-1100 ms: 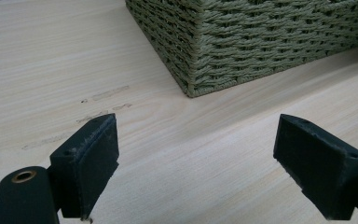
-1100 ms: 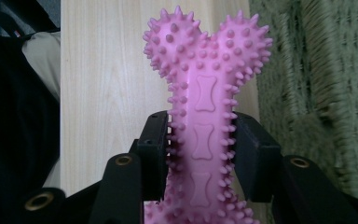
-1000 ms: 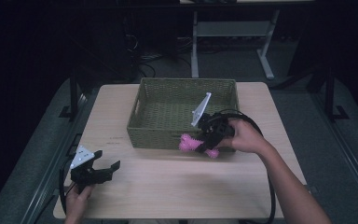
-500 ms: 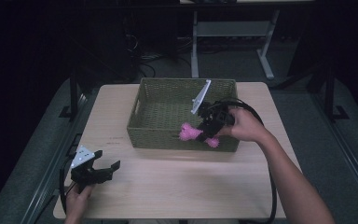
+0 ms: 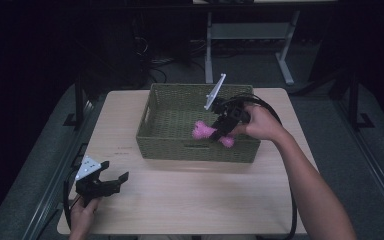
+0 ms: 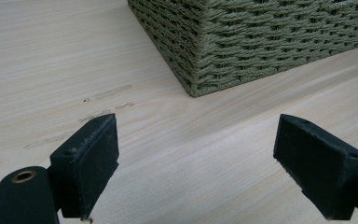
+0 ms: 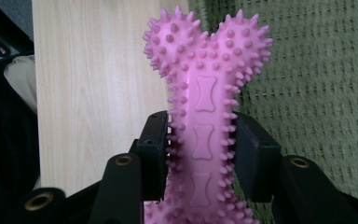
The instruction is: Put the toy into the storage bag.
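High view: a light wooden table [image 5: 190, 210] stands in a dim room, and a person's two forearms come in over its near edge. A green woven basket [image 5: 195, 147] sits against the table's far edge, roughly midway between the left and right edges. The person's right arm stretches diagonally from the near right corner toward the basket, elbow low, wrist raised, the hand wrapped round the body of the right gripper [image 5: 219, 132], which points leftward and down over the basket's near wall. A grey three-cornered plate on that gripper tilts up above the basket's interior, and a black cable loops back along the forearm. Clamped crosswise in its jaws is a pink spiked bone toy [image 5: 211, 133], one knobbed end over the basket's inside, the other over its near rim.

At the near left corner the left hand [image 5: 82, 220] lies low at the table's edge, fingers curled under the left gripper [image 5: 116, 181], which rests just above the wood and points right, well apart from the basket.

Right gripper view: the two black pads press on the toy's shaft from either side, its forked, knobbed end [image 7: 207, 46] standing up past them, with bare table on one side and basket weave on the other.

Left gripper view: the jaws stand wide with nothing between them, aimed across bare wood at the basket's near left corner [image 6: 193, 79].
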`<state>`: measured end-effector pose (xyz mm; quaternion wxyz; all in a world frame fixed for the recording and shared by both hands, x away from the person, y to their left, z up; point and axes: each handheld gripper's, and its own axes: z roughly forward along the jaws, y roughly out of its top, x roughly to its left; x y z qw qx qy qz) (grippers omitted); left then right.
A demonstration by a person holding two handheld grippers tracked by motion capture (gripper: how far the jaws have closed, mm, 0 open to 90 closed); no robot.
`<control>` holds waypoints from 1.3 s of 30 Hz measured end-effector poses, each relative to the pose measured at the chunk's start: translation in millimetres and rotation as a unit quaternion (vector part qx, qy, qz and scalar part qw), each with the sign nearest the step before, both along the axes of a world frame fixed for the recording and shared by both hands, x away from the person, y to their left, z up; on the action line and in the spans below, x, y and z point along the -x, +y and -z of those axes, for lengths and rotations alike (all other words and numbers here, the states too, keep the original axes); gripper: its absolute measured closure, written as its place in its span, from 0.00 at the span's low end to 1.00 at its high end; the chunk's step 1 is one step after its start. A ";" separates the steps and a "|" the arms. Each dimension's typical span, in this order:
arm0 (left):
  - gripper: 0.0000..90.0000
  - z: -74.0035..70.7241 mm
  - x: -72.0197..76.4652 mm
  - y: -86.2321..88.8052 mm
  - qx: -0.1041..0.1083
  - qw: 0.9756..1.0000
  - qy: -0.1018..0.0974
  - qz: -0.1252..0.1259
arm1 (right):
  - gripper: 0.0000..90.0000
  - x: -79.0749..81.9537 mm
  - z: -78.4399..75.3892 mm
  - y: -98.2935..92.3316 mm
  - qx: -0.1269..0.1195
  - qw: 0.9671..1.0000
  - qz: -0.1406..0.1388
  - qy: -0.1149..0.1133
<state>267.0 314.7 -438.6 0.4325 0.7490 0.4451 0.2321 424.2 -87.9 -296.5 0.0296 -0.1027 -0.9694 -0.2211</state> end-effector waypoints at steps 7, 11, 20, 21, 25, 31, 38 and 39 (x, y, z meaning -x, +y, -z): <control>0.15 0.3 -0.4 -0.5 0.001 1.000 0.000 0.000 | 0.64 -13.4 -1.9 -2.7 0.004 1.000 0.017 -0.003; 0.15 0.1 -0.3 -0.3 -0.001 1.000 0.001 0.001 | 0.64 -21.5 -0.9 -3.2 0.007 1.000 0.027 -0.004; 0.15 0.1 -0.5 -0.3 -0.001 1.000 0.001 0.001 | 0.64 -40.3 13.3 -10.2 0.012 0.999 0.048 0.006; 0.15 0.1 -0.5 -0.3 -0.001 1.000 0.001 0.001 | 0.64 -40.3 13.3 -10.2 0.012 0.999 0.048 0.006; 0.15 0.4 -1.3 -0.6 -0.004 1.000 0.003 0.002 | 0.64 -46.8 20.3 -12.5 0.017 0.998 0.056 0.006; 0.15 0.2 -1.1 -0.5 -0.001 1.000 0.002 0.002 | 0.64 -50.2 27.3 -11.4 0.021 0.998 0.061 0.008; 0.15 0.0 -1.0 -0.6 -0.002 1.000 0.002 0.002 | 0.64 -52.9 35.7 -10.7 0.018 0.998 0.066 0.012; 0.15 0.1 -1.0 -1.0 0.001 1.000 0.001 0.002 | 0.64 -53.2 37.5 -11.0 0.018 0.997 0.067 0.014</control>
